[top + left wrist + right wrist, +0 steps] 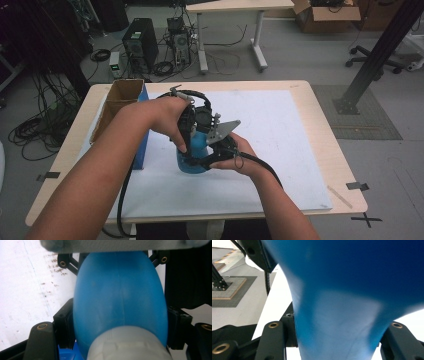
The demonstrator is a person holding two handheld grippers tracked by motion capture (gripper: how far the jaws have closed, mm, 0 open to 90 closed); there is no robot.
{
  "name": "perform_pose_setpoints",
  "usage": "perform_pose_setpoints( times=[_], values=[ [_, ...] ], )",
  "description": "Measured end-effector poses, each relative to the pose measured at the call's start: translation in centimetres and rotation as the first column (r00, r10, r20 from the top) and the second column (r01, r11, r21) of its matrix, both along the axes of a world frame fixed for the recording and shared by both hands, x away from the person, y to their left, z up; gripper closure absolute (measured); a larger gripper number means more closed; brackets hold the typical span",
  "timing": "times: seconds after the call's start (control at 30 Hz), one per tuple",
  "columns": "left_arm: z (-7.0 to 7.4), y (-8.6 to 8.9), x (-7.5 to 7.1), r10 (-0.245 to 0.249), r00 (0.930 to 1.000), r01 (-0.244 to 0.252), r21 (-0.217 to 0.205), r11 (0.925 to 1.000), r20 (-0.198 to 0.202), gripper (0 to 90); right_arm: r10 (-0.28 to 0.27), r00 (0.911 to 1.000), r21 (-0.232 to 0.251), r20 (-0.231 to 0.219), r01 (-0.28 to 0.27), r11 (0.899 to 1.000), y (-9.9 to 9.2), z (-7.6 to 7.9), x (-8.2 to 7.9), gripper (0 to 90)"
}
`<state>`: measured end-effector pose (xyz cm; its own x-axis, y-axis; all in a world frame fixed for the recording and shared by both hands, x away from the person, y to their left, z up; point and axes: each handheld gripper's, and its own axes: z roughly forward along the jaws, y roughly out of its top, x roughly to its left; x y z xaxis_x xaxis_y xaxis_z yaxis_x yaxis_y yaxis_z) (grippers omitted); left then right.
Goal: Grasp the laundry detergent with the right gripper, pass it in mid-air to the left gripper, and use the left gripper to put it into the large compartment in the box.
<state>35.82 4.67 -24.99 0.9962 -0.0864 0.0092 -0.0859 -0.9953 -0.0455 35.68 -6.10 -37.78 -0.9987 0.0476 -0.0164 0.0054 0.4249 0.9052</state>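
Near the middle of the surface, a little toward its left edge, a blue plastic bottle stands upright on the white mat, with both tools around it. The right tool has its jaws clamped on the lower body, which bulges between them in the right gripper view. The left tool comes down from above, its jaws set either side of the bottle's upper part just below the pale cap; the pads appear to touch the blue wall, so I judge it gripped, though lightly. By my reading the bottle is braced and the cap end is taken, while the cap is still on, so any twisting or opening remains to do. An open cardboard box stands at the surface's far left corner.
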Motion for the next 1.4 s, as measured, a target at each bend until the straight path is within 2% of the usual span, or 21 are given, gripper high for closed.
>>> perform_pose_setpoints(
  times=[0.13,0.2,0.23,0.27,0.3,0.33,0.53,0.67,0.8,0.9,0.93,0.97,1.0,1.1,1.17,1.4],
  values=[
    [0.0,-0.1,-0.1,-0.001,1.0,0.001,0.003,1.0,-0.001,29.8,0.007,0.9998,-0.006,0.019,-0.007,1.0,0.0,0.0,0.1,44.8],
    [0.1,-0.1,-0.2,-0.001,1.0,0.001,0.005,1.0,0.006,30.8,0.003,1.0,-0.001,0.007,-0.003,1.0,0.1,0.1,0.0,44.8],
    [0.1,-0.1,-0.2,0.001,1.0,-0.001,0.006,1.0,0.009,35.5,0.009,0.9996,-0.008,0.025,-0.009,1.0,0.0,0.1,0.1,44.8],
    [0.2,-0.1,-0.2,0.0,0.9999,0.0,0.008,1.0,0.011,36.7,0.007,0.9999,-0.003,0.01,-0.007,1.0,0.1,0.1,-0.1,44.9],
    [0.2,-0.1,-0.2,-0.001,0.9999,0.001,0.011,0.9999,0.01,36.8,0.005,1.0,-0.002,0.006,-0.005,1.0,0.1,0.1,-0.1,44.8],
    [0.2,-0.1,-0.2,0.0,0.9999,-0.001,0.01,1.0,0.01,36.9,0.011,0.9996,-0.008,0.027,-0.01,1.0,0.1,0.1,0.0,44.9],
    [0.4,0.0,-0.3,-0.001,0.9997,0.001,0.014,0.9999,0.024,37.5,0.005,0.9998,0.0,0.02,-0.005,1.0,0.1,0.3,-0.1,44.9],
    [0.4,-0.1,-0.4,0.006,0.9993,-0.007,0.036,0.9993,0.037,37.9,0.01,0.9996,0.0,0.026,-0.01,1.0,0.2,0.3,0.0,44.9],
    [0.4,-0.2,-0.5,0.011,0.9986,-0.013,0.04,0.9991,0.052,38.1,0.001,1.0,0.01,0.004,-0.001,1.0,0.2,0.3,-0.1,44.8],
    [0.7,-0.5,-0.7,0.025,0.9978,-0.03,0.075,0.9967,0.061,38.3,0.004,0.9998,0.013,0.02,-0.004,1.0,0.2,0.4,0.0,44.8],
    [0.8,-0.7,-0.8,0.028,0.9977,-0.034,0.088,0.9955,0.062,38.3,0.006,1.0,0.023,0.006,-0.006,1.0,0.2,0.4,-0.2,44.8],
    [0.8,-0.7,-0.8,0.028,0.9975,-0.034,0.088,0.9955,0.065,38.4,0.01,0.9999,0.029,-0.003,-0.01,1.0,0.3,0.5,-0.3,44.8],
    [0.8,-0.7,-0.9,0.032,0.9973,-0.038,0.09,0.9952,0.067,38.4,0.008,0.9999,0.025,0.013,-0.009,1.0,0.3,0.5,-0.2,44.8],
    [1.0,-0.7,-0.9,0.024,0.997,-0.03,0.081,0.9963,0.073,38.4,0.006,0.9999,0.033,0.013,-0.006,0.999,0.2,0.6,-0.2,44.7],
    [1.2,-0.6,-0.9,0.023,0.9972,-0.028,0.069,0.9972,0.071,38.5,0.004,0.9995,0.033,0.03,-0.005,0.999,0.2,0.7,-0.1,44.7],
    [1.4,-0.4,-0.9,0.021,0.9975,-0.025,0.058,0.998,0.067,38.6,0.009,0.9996,0.04,0.027,-0.01,0.999,0.1,0.8,-0.3,44.1]
  ],
)
